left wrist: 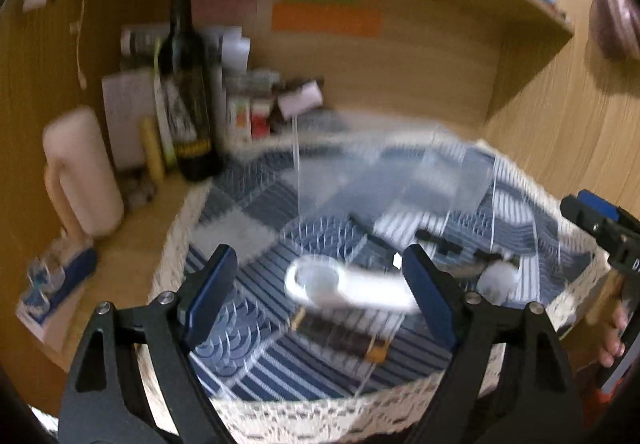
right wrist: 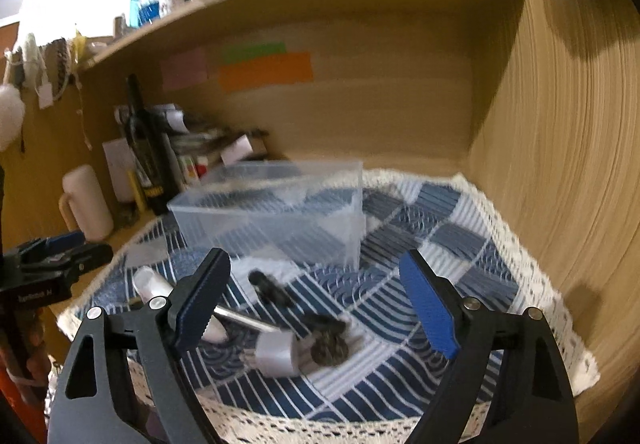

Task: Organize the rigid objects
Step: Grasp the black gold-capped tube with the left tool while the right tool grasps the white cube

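Observation:
A clear plastic box (right wrist: pixel 276 212) stands on the blue patterned cloth (right wrist: pixel 420 264); in the left wrist view the box (left wrist: pixel 380 180) is blurred. Small loose items lie on the cloth in front of it: a white elongated piece (left wrist: pixel 348 286), a white cylinder (right wrist: pixel 278 358), black clips (right wrist: pixel 272 290) and a dark round item (right wrist: pixel 330 350). My left gripper (left wrist: pixel 320 296) is open above the white piece. My right gripper (right wrist: pixel 316 304) is open above the small items. The left gripper also shows at the left edge of the right wrist view (right wrist: pixel 52 260).
A dark wine bottle (left wrist: pixel 188 84), a white pitcher (left wrist: pixel 82 172), boxes and papers stand at the back left of the wooden desk alcove. Coloured sticky notes (right wrist: pixel 264 70) are on the back wall. A wooden side wall (right wrist: pixel 560 164) rises on the right.

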A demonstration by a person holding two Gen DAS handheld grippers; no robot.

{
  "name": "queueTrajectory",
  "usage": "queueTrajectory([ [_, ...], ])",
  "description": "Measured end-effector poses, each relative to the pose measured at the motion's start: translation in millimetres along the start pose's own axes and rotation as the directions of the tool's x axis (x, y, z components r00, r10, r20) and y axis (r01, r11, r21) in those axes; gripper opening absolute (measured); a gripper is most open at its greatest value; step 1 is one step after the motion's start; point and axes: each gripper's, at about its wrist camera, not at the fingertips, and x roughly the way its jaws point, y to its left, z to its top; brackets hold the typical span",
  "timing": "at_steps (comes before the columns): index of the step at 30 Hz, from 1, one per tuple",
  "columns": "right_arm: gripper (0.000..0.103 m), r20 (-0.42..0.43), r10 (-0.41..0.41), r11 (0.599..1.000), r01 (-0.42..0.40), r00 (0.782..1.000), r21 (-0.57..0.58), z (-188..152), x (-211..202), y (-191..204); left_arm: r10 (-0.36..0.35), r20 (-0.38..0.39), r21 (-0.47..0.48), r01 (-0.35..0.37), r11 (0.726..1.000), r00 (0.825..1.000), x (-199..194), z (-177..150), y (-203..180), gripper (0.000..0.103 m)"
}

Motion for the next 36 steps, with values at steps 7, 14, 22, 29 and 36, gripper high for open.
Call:
queueTrajectory([
  [7,0.083,-0.129,0.028,1.000,-0.028,0.991,0.000,-27,20,1,-0.055,-0.151,0.012,0.057,0.998,0.987,30,-35,-6,0.087],
  [14,0.069,-0.212,0.070,0.997,-0.072,0.975,-0.004,-40,38,10,-0.016,-0.194,0.076,0.031,0.997,0.981,50,-48,-19,0.096],
  [22,0.049,-0.269,0.114,0.992,-0.124,0.956,-0.021,-48,57,21,-0.006,-0.147,0.101,0.021,0.995,0.989,55,-50,-22,0.082],
  [29,0.029,-0.272,0.119,0.991,-0.129,0.955,-0.020,-46,63,22,0.004,-0.111,0.083,0.005,0.997,0.994,39,-43,-16,0.082],
  [36,0.028,-0.206,0.104,0.993,-0.112,0.973,-0.027,-28,52,16,-0.005,-0.026,0.055,0.006,0.998,1.000,14,-9,-13,0.082],
])
